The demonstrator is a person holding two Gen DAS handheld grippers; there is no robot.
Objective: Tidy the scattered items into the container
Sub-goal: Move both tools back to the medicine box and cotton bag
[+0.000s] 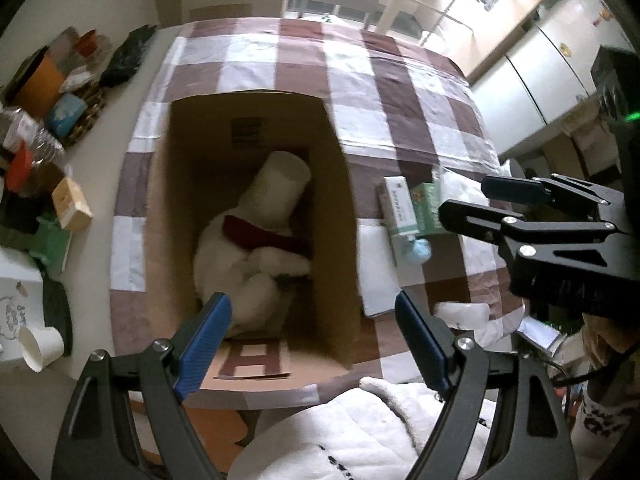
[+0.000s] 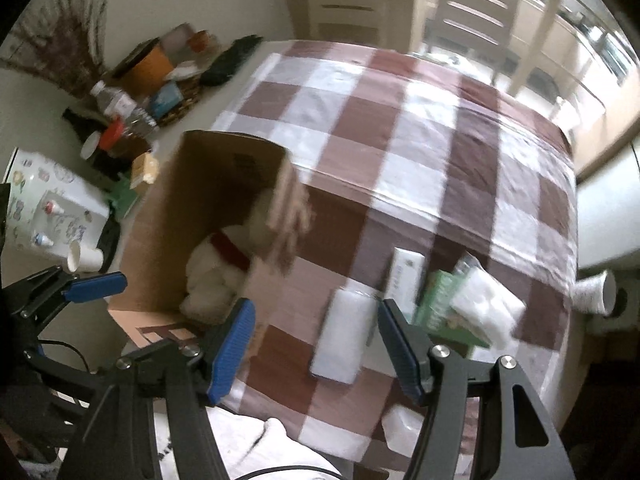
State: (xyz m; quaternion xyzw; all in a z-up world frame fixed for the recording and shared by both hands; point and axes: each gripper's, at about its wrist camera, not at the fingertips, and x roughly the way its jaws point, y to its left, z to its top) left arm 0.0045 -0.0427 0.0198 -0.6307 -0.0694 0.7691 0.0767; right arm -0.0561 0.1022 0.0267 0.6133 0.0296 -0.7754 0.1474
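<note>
Checked tablecloth (image 1: 400, 92) fills frame centre; cardboard box (image 1: 340, 184) holds plush toy (image 1: 248, 264). Left gripper (image 1: 312, 344) and right gripper (image 2: 316, 340) both spread wide, empty.

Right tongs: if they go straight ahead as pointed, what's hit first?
Most likely the flat white packet on the checked cloth, which lies between the open right tongs; depth is uncertain.

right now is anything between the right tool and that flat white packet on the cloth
Nothing visible. The right tool is open and empty just above the flat white packet, which lies on the checked cloth beside the cardboard box.
</note>
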